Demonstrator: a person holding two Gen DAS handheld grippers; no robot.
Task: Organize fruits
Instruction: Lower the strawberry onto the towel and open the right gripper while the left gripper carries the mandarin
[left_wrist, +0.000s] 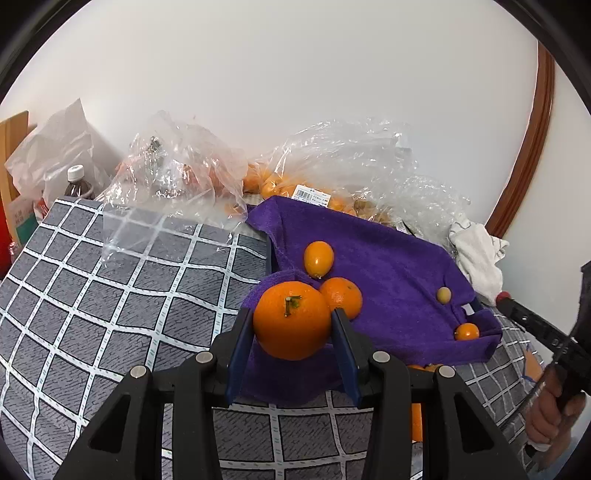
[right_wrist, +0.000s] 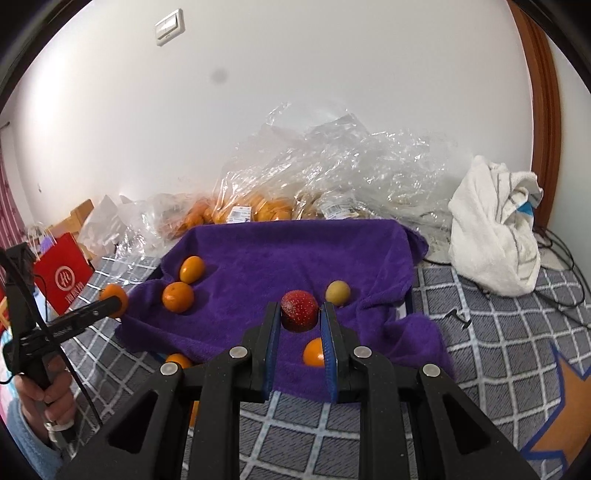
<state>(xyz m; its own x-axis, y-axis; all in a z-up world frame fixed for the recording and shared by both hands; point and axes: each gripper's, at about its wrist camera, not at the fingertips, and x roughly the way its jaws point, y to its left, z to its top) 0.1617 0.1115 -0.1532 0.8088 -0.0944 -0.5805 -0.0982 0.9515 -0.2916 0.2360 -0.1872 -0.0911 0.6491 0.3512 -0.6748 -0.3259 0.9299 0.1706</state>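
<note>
My left gripper (left_wrist: 292, 318) is shut on a large orange (left_wrist: 291, 319) and holds it over the near edge of the purple towel (left_wrist: 388, 280). On the towel lie a kumquat (left_wrist: 318, 258), a mandarin (left_wrist: 344, 295), a small yellow fruit (left_wrist: 443, 295) and a small orange fruit (left_wrist: 467, 331). My right gripper (right_wrist: 300, 312) is shut on a red strawberry (right_wrist: 299, 309) above the purple towel (right_wrist: 295, 254). A kumquat (right_wrist: 192, 269), a mandarin (right_wrist: 178, 297), a yellow fruit (right_wrist: 337, 292) and a small orange fruit (right_wrist: 314, 352) lie around it.
Clear plastic bags with oranges (left_wrist: 280, 184) sit behind the towel by the wall. A white cloth (right_wrist: 495, 229) lies at the right. A red paper bag (right_wrist: 62, 273) and a bottle (left_wrist: 78, 184) stand at the left. A grey checked cloth (left_wrist: 110, 295) covers the surface.
</note>
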